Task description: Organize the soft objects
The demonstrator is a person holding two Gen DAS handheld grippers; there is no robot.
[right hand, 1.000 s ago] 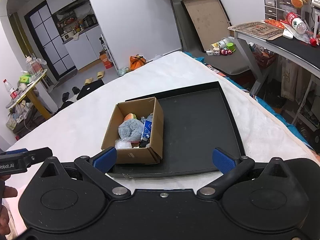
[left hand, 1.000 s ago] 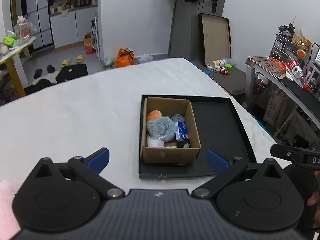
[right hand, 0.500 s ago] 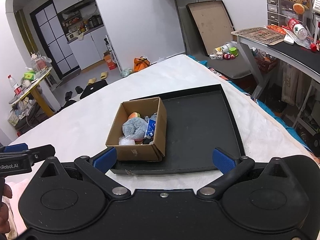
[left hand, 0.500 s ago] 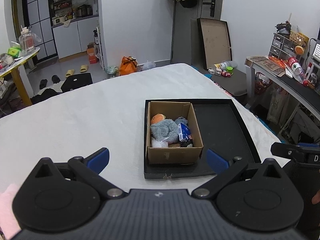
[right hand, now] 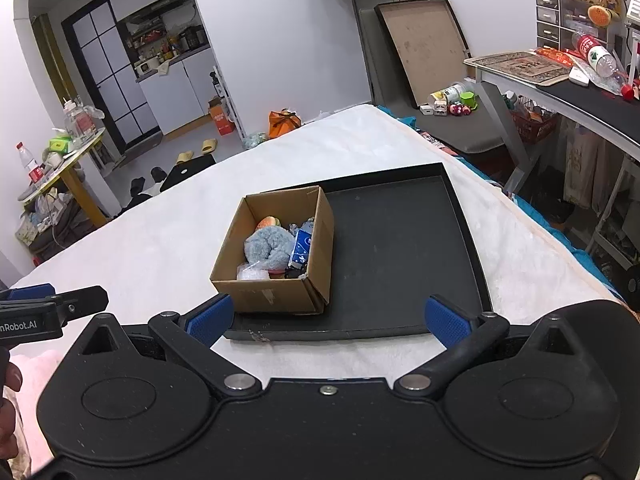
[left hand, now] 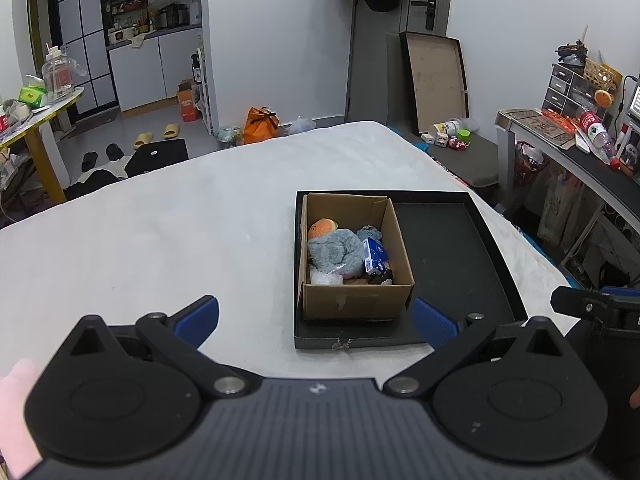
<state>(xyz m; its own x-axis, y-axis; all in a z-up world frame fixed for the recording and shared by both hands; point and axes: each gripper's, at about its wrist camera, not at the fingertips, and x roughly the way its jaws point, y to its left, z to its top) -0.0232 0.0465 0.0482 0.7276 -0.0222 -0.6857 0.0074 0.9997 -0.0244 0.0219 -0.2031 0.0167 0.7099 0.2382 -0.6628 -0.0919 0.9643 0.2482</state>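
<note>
Left gripper point(left hand: 314, 320) and right gripper point(right hand: 327, 320): jaws spread, empty. Cardboard box point(left hand: 354, 256) of soft toys point(left hand: 334, 254) sits centre frame, left in the black tray point(left hand: 452, 264). Recommend descending vertically, pinching the grey plush clear of box walls.

A bed point(left hand: 168, 240) covered by a white fleecy blanket point(right hand: 168, 248) was shown. A shallow black tray point(left hand: 460, 264) was laid flat on it, near its right edge. The rest of the blanket was seen bare, apart from a pink soft item point(left hand: 16, 412), partly hidden at the near left corner.
</note>
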